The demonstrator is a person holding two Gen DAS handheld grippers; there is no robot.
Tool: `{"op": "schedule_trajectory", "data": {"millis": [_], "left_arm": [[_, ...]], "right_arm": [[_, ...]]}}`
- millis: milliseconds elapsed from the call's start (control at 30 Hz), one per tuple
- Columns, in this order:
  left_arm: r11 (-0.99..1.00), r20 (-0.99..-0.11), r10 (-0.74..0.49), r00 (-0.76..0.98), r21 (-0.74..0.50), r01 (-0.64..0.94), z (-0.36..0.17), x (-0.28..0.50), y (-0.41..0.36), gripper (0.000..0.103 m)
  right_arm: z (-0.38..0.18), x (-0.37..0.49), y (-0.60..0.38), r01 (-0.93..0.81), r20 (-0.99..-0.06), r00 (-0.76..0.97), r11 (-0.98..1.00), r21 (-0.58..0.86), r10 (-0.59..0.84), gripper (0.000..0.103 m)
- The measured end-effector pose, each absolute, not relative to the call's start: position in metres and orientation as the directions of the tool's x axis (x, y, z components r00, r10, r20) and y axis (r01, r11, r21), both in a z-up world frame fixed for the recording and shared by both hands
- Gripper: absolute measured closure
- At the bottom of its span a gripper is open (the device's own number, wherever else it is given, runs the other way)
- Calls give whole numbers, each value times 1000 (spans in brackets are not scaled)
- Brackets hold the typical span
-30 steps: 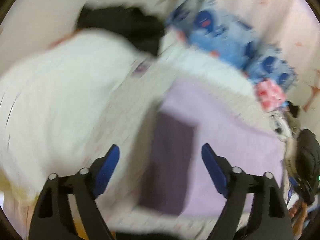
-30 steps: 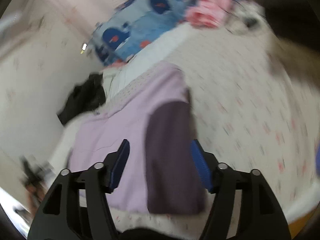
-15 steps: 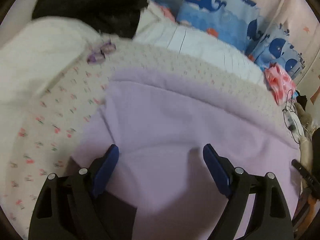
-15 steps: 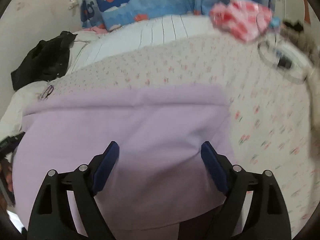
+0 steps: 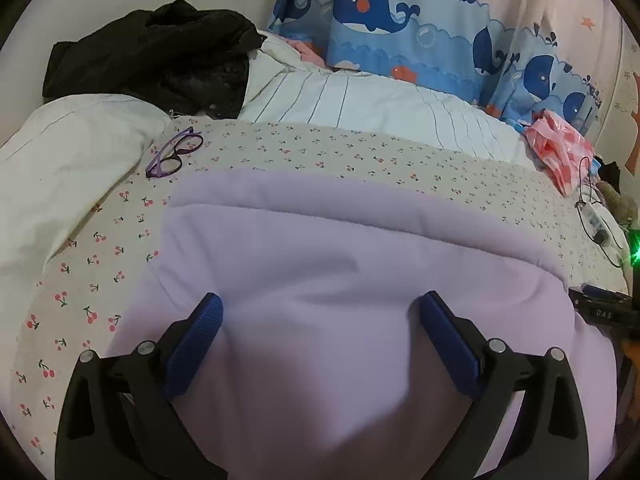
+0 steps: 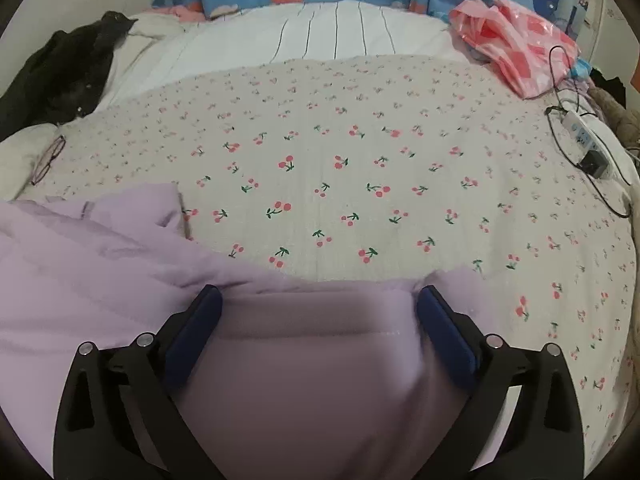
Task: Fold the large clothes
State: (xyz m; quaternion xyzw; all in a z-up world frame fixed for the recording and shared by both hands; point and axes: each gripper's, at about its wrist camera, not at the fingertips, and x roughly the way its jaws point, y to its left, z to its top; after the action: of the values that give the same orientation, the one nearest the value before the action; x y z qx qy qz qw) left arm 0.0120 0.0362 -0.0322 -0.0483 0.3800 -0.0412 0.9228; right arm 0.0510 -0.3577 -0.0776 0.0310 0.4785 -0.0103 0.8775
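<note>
We note the cherry-print bedsheet filling the scene. On its near side lies the lilac garment, folded in layers, one edge reaching left in the right wrist view. Far off: a striped white quilt, whale-print bedding, a black jacket far left. A pink bag and a power strip with cable sit far right. Purple glasses lie just beyond the garment's far-left corner. Left gripper: jaws just opened wide, spread over the cloth, not pinching. Right gripper: likewise just opened, spread above the near edge.
</note>
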Motion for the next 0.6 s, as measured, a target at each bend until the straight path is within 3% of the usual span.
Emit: {"op": "schedule_trajectory", "data": {"millis": [433,600], "left_arm": [[996,-679,-82,729,-82,35,-39,1,32,8],[998,-667,-64,742,-60,32,-39,-6,30,8]], "right_arm": [[-64,48,-358,50,-849,529,998,40,8,8],[-12,-24,-349,11,-759,649,998,68,44,8]]}}
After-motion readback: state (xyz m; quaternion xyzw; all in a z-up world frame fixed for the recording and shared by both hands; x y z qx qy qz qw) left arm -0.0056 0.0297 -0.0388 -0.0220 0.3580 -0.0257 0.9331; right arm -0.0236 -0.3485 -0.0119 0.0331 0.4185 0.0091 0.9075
